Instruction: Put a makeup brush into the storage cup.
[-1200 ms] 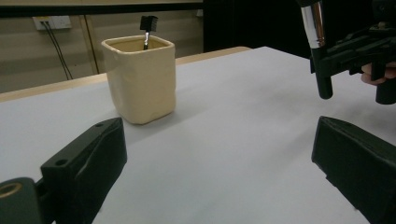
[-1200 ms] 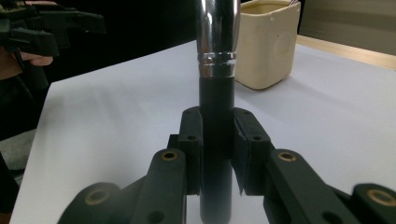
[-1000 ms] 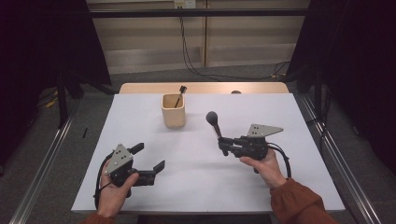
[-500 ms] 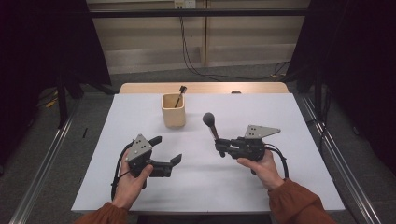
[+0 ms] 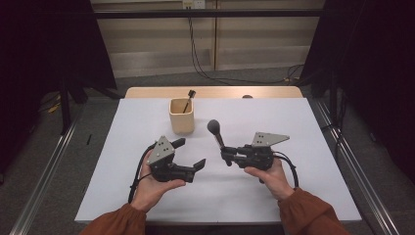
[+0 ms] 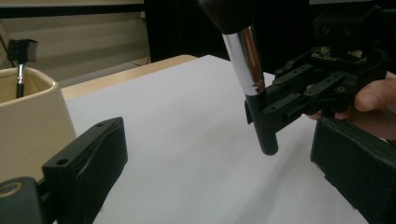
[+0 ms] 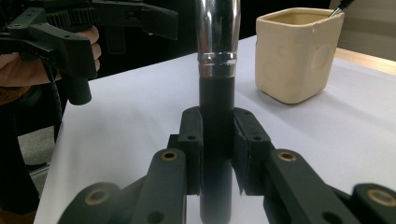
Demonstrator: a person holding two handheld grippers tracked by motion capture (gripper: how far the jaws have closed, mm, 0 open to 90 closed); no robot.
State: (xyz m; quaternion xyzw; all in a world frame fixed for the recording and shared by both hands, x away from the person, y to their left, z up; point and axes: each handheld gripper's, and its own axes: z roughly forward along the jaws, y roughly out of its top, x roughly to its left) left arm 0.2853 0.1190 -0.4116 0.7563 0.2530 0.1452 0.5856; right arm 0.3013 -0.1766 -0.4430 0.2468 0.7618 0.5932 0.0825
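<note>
A dark-curtained room surrounds one white matte table (image 5: 313, 147), and from above I count one cream square ceramic cup (image 5: 181, 116) holding one thin black-tipped brush (image 5: 188, 99), plus two black grippers. In the left gripper view, the left gripper (image 6: 224, 161) gapes wide with nothing between its jaws. The right gripper view shows the right gripper (image 7: 217, 144) clamped on one black-handled, chrome-collared makeup brush (image 7: 215, 70), upright above the table beside the cup.

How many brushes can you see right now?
2: a large brush upright in the right gripper, and a small brush standing in the cream cup. Others may hide inside.
</note>
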